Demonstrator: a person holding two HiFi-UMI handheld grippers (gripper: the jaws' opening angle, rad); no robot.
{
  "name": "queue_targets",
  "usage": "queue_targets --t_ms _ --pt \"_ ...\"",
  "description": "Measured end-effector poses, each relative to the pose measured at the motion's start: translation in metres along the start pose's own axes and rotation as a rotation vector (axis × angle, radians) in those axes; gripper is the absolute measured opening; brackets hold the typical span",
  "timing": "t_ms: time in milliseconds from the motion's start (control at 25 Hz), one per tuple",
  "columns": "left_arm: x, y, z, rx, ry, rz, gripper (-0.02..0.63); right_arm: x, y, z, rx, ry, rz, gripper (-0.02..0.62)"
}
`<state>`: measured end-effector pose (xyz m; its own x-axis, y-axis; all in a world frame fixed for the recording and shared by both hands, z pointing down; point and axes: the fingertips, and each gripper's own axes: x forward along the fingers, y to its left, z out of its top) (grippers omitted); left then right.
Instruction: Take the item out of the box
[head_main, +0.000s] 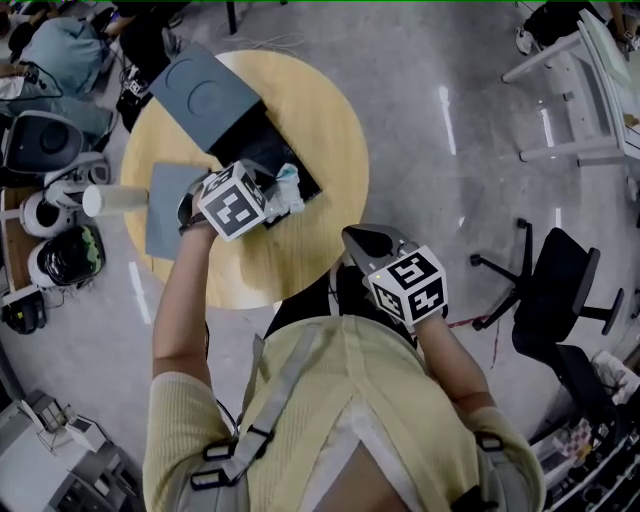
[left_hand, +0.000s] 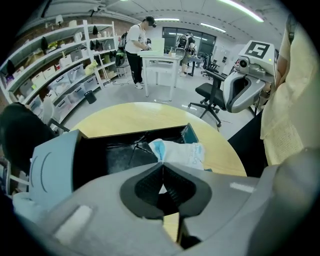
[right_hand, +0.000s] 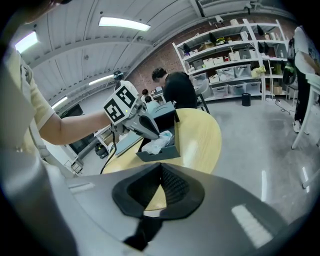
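An open dark box (head_main: 255, 145) with a grey-blue lid (head_main: 200, 90) lies on the round wooden table (head_main: 320, 120). A white packet with a blue edge (head_main: 287, 188) sticks up at the box's near end. My left gripper (head_main: 276, 196) is shut on that packet's corner. In the left gripper view the closed tips (left_hand: 162, 166) meet at the packet (left_hand: 180, 152) over the box (left_hand: 110, 155). The right gripper view shows the same pinch from the side, with the packet (right_hand: 159, 142) in the box (right_hand: 162, 152). My right gripper (head_main: 360, 238) hangs shut and empty off the table's near edge (right_hand: 161, 166).
A blue-grey flat sheet (head_main: 165, 210) and a white cup (head_main: 112, 200) sit on the table's left side. A black office chair (head_main: 560, 290) stands to the right, a white table (head_main: 575, 90) at the far right. Helmets and gear (head_main: 60, 250) crowd the left floor.
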<state>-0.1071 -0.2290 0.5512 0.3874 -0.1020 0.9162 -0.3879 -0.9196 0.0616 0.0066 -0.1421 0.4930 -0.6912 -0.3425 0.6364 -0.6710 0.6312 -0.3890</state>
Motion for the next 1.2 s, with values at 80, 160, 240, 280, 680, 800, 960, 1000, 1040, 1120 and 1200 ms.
queue_targets --t_ms 80,160,240,280,680,800,960,1000,1040,1120,1200 --pt "-0.008 0.002 0.004 -0.018 -0.030 0.038 0.008 -0.003 0.000 0.002 -0.013 -0.001 0.004 0.005" --pt "-0.018 0.006 0.008 -0.041 -0.063 0.078 0.008 -0.004 0.001 0.005 -0.023 -0.005 0.008 0.005" --pt "-0.028 0.009 0.010 -0.062 -0.094 0.114 0.008 -0.004 0.002 0.009 -0.038 -0.009 0.015 0.005" --pt "-0.034 0.009 0.011 -0.070 -0.107 0.132 0.008 -0.004 0.003 0.011 -0.046 -0.011 0.018 0.005" --pt "-0.086 -0.001 0.014 -0.156 -0.218 0.277 0.008 -0.010 0.010 0.022 -0.130 -0.023 0.049 0.005" --pt "-0.104 -0.007 0.005 -0.189 -0.246 0.318 0.008 -0.008 0.012 0.028 -0.152 -0.032 0.055 0.005" --pt "-0.128 -0.017 -0.008 -0.241 -0.262 0.388 0.008 -0.009 0.014 0.034 -0.171 -0.042 0.062 0.005" --pt "-0.131 -0.020 -0.013 -0.260 -0.266 0.401 0.008 -0.009 0.014 0.035 -0.177 -0.043 0.063 0.005" --pt "-0.134 -0.024 -0.018 -0.281 -0.270 0.412 0.008 -0.010 0.015 0.037 -0.183 -0.045 0.066 0.005" --pt "-0.138 -0.032 -0.029 -0.319 -0.280 0.434 0.008 -0.009 0.018 0.038 -0.197 -0.046 0.075 0.005" --pt "-0.143 -0.038 -0.038 -0.354 -0.291 0.456 0.008 -0.007 0.022 0.039 -0.210 -0.042 0.088 0.005"
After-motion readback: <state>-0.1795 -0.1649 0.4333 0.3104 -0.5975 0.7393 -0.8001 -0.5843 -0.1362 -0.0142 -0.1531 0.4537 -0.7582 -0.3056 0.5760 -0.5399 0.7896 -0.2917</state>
